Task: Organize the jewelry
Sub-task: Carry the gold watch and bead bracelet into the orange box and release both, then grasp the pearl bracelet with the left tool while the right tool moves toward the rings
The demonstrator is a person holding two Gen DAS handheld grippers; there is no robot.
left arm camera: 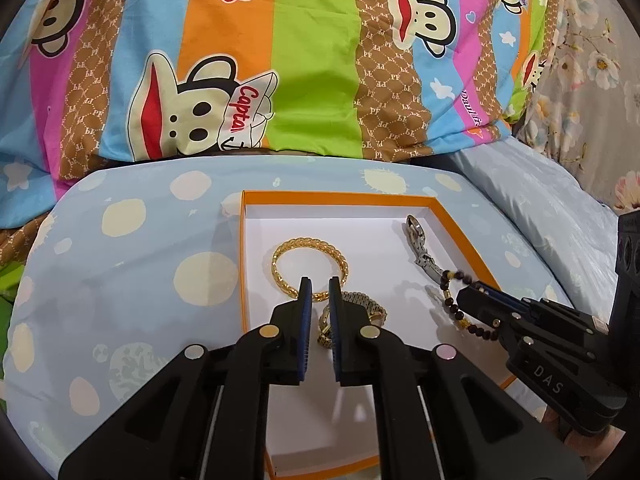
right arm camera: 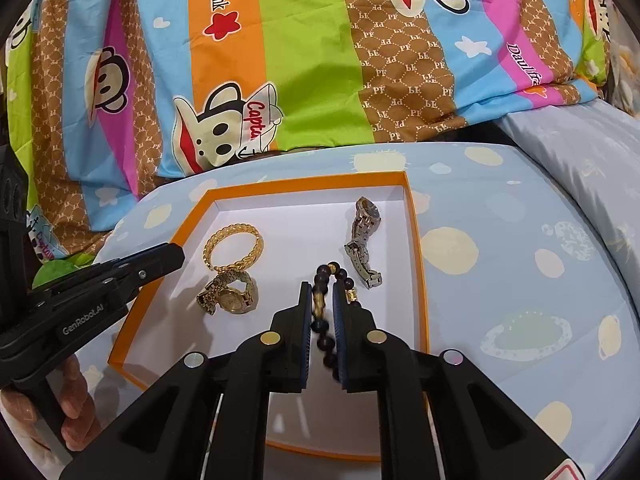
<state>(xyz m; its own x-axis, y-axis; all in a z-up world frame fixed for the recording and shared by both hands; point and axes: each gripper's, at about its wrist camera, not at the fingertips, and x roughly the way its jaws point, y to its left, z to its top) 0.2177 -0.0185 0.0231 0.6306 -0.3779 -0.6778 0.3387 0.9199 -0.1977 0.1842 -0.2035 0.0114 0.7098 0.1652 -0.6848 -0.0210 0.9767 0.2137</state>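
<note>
Your right tongs (right arm camera: 322, 304) are clamping the beads (right arm camera: 326, 320) over the box (right arm camera: 416, 248); left tongs (left arm camera: 319, 292) are hovering slightly apart, empty. Bangle (right arm camera: 233, 248) and both watches are lying inside already; beads remain.

a spotted blue cushion (left arm camera: 132, 248) fronts a striped cartoon quilt (left arm camera: 312, 60).

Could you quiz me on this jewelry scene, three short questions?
1. True or false: the gold bangle lies inside the box.
2. What sits between the right gripper fingers: A bead bracelet, B silver watch, C gold watch?
3. How many pieces are in the box?

Key: 1 true. 2 A. 3 four; the left gripper holds none.
</note>
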